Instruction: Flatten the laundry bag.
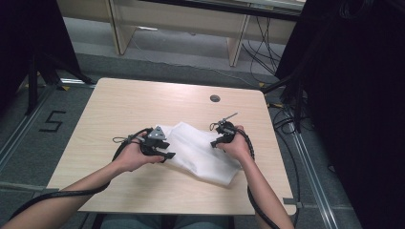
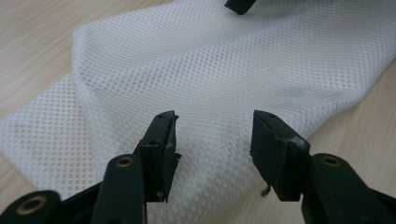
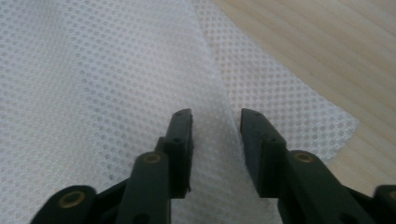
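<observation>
A white mesh cloth (image 1: 200, 150) lies crumpled on the wooden table (image 1: 138, 102), near its front middle. My left gripper (image 1: 167, 155) rests at the cloth's left edge, held by the person's left hand. In the left gripper view its jaws (image 2: 215, 126) stand apart just over the mesh (image 2: 210, 60), with nothing pinched. My right gripper (image 1: 217, 142) is at the cloth's right side. In the right gripper view its jaws (image 3: 215, 119) straddle a raised fold of the mesh (image 3: 93, 70), with a gap on both sides. A tip of the right gripper (image 2: 239, 5) shows at the far edge of the cloth.
A round cable hole (image 1: 215, 98) sits near the table's far edge. Bare wood (image 3: 317, 42) lies beside the cloth. Cables trail from both grippers over the front edge. Black curtains and stands flank the table, and wooden furniture stands behind it.
</observation>
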{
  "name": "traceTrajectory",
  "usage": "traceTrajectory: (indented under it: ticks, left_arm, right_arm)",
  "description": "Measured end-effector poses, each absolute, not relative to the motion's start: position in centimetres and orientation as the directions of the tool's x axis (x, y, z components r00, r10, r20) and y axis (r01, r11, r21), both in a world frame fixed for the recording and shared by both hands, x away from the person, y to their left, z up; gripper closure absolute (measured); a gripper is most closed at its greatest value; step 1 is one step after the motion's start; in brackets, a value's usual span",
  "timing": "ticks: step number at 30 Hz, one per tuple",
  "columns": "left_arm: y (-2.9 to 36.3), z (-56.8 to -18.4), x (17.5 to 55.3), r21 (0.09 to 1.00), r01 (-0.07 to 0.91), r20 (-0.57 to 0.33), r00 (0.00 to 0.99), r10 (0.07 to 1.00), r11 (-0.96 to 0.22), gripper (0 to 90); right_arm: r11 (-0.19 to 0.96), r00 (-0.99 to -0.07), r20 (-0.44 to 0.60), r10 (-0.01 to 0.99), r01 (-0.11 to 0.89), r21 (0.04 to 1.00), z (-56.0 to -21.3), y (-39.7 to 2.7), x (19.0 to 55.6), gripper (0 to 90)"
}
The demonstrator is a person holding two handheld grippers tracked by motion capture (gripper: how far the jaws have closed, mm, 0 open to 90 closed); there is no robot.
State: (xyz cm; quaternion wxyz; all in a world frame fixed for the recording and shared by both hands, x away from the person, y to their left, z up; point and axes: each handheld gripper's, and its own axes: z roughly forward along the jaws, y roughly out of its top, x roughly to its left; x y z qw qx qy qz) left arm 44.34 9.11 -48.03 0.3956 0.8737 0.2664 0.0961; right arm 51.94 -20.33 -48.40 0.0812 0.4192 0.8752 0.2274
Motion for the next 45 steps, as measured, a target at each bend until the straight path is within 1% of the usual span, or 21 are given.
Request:
traceTrajectory:
  ticks: [5, 8, 9, 15, 21, 23, 25, 26, 27, 28, 29, 31, 32, 33, 38, 40, 41, 42, 43, 44, 45]
  left_arm:
    - [8.7, -48.8, 44.5, 0.730, 0.409, -0.064, 0.838, 0.542, -0.547, 48.4]
    - [8.8, -48.9, 44.6, 0.712, 0.388, -0.036, 0.852, 0.522, -0.585, 48.4]
    - [8.7, -49.0, 44.5, 0.719, 0.402, -0.049, 0.843, 0.536, -0.566, 48.5]
    - [8.6, -49.5, 44.5, 0.706, 0.402, -0.043, 0.847, 0.530, -0.584, 48.6]
    - [8.4, -49.8, 44.4, 0.705, 0.412, -0.056, 0.844, 0.534, -0.577, 48.7]
    - [8.5, -49.8, 44.5, 0.692, 0.394, -0.036, 0.856, 0.516, -0.605, 48.7]
    - [8.4, -50.0, 44.4, 0.695, 0.401, -0.042, 0.851, 0.524, -0.596, 48.7]
    - [8.6, -50.0, 44.5, 0.666, 0.379, -0.018, 0.869, 0.494, -0.643, 48.8]
    - [8.3, -50.2, 44.3, 0.692, 0.400, -0.041, 0.853, 0.520, -0.601, 49.0]
    - [8.3, -50.2, 44.3, 0.692, 0.400, -0.041, 0.853, 0.520, -0.601, 49.1]
    - [8.6, -50.0, 44.5, 0.659, 0.370, -0.008, 0.874, 0.486, -0.655, 49.1]
    - [8.3, -50.3, 44.2, 0.689, 0.399, -0.039, 0.854, 0.520, -0.605, 49.1]
    - [8.5, -50.2, 44.4, 0.665, 0.375, -0.012, 0.870, 0.493, -0.646, 49.1]
    - [8.3, -50.4, 44.3, 0.684, 0.393, -0.031, 0.857, 0.514, -0.614, 49.0]
    - [8.4, -50.5, 44.2, 0.695, 0.414, -0.055, 0.846, 0.530, -0.588, 49.0]
    - [8.6, -50.4, 44.2, 0.688, 0.402, -0.039, 0.852, 0.522, -0.604, 48.6]
    - [8.6, -50.4, 44.2, 0.694, 0.403, -0.040, 0.849, 0.527, -0.596, 48.1]
    - [8.7, -50.4, 44.2, 0.696, 0.410, -0.050, 0.847, 0.530, -0.589, 47.4]
    - [8.8, -50.2, 44.1, 0.696, 0.410, -0.049, 0.847, 0.530, -0.590, 46.6]
    - [9.0, -50.0, 44.1, 0.696, 0.395, -0.037, 0.854, 0.519, -0.600, 45.5]
    - [9.1, -49.8, 44.0, 0.702, 0.394, -0.037, 0.852, 0.522, -0.594, 45.2]
  right_arm:
    - [0.600, -0.678, 0.042, 0.734, 0.676, 0.428, -48.1, -19.6, 52.0, 86.0]
    - [0.618, -0.691, 0.026, 0.723, 0.663, 0.422, -47.8, -19.3, 51.8, 88.9]
    - [0.614, -0.690, 0.030, 0.724, 0.662, 0.430, -47.6, -19.1, 51.7, 89.0]
    - [0.614, -0.714, 0.018, 0.700, 0.615, 0.494, -45.1, -18.7, 50.8, 89.5]
    - [0.618, -0.727, 0.012, 0.687, 0.593, 0.516, -43.8, -18.2, 50.0, 89.5]
    - [0.620, -0.735, 0.014, 0.678, 0.582, 0.527, -43.5, -18.0, 49.7, 89.5]
    - [0.617, -0.732, 0.015, 0.681, 0.584, 0.528, -43.3, -17.8, 49.5, 89.5]
    - [0.618, -0.742, 0.011, 0.670, 0.566, 0.545, -42.8, -17.5, 49.0, 89.6]
    - [0.618, -0.747, 0.011, 0.665, 0.558, 0.554, -42.7, -17.4, 48.8, 89.6]
    - [0.617, -0.753, 0.016, 0.658, 0.551, 0.562, -42.4, -17.2, 48.6, 89.6]
    - [0.617, -0.753, 0.016, 0.658, 0.551, 0.562, -42.4, -17.2, 48.6, 89.6]
    - [0.607, -0.761, 0.016, 0.649, 0.530, 0.592, -41.7, -16.5, 47.6, 89.6]
    - [0.618, -0.770, 0.004, 0.638, 0.515, 0.595, -41.4, -16.4, 47.3, 89.6]
    - [0.609, -0.773, 0.012, 0.635, 0.510, 0.608, -41.2, -16.2, 46.8, 89.6]
    - [0.613, -0.797, -0.007, 0.603, 0.459, 0.643, -40.0, -15.5, 45.0, 89.6]
    - [0.615, -0.809, 0.000, 0.588, 0.446, 0.650, -39.7, -15.2, 44.3, 89.6]
    - [0.635, -0.830, -0.011, 0.557, 0.418, 0.650, -39.5, -15.2, 44.2, 89.6]
    - [0.629, -0.824, -0.014, 0.567, 0.422, 0.652, -39.5, -15.1, 43.8, 89.6]
    - [0.635, -0.834, -0.022, 0.552, 0.403, 0.659, -39.6, -15.1, 43.7, 89.6]
    - [0.632, -0.825, -0.007, 0.565, 0.427, 0.647, -39.5, -15.1, 43.4, 89.6]
    - [0.628, -0.827, -0.024, 0.562, 0.408, 0.662, -39.7, -15.1, 43.4, 89.6]
